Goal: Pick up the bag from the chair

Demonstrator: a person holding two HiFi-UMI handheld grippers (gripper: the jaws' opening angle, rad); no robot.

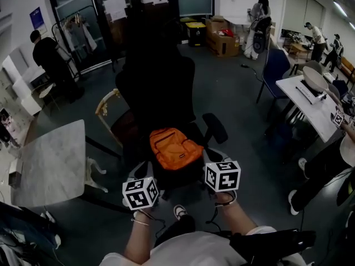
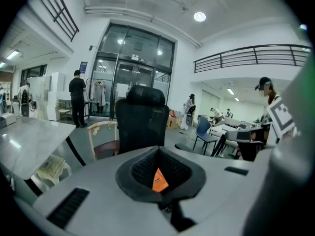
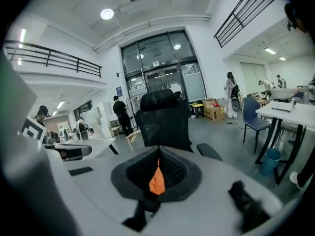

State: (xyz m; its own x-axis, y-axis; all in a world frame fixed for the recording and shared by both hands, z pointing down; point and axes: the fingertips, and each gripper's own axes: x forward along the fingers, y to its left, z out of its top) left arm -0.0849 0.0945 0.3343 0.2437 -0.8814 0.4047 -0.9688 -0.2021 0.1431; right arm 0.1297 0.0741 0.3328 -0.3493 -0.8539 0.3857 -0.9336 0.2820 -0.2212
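An orange backpack (image 1: 175, 148) lies on the seat of a black office chair (image 1: 158, 87), just ahead of me. My left gripper (image 1: 143, 170) is held at the bag's near left corner and my right gripper (image 1: 213, 158) at its near right corner. Whether either touches the bag is not clear. In the left gripper view the dark jaws of the left gripper (image 2: 158, 154) stand together, with only a sliver of the orange backpack (image 2: 158, 181) showing in the slit. The right gripper (image 3: 158, 154) looks the same, with a strip of backpack (image 3: 156, 182) below the chair back (image 3: 162, 119).
A marble-topped table (image 1: 52, 162) stands at the left, with a wooden chair (image 1: 108, 107) beside the office chair. At the right are a white table (image 1: 310, 107), a blue chair (image 1: 275, 65) and a seated person's legs (image 1: 316, 170). Cardboard boxes (image 1: 222, 37) and standing people are farther back.
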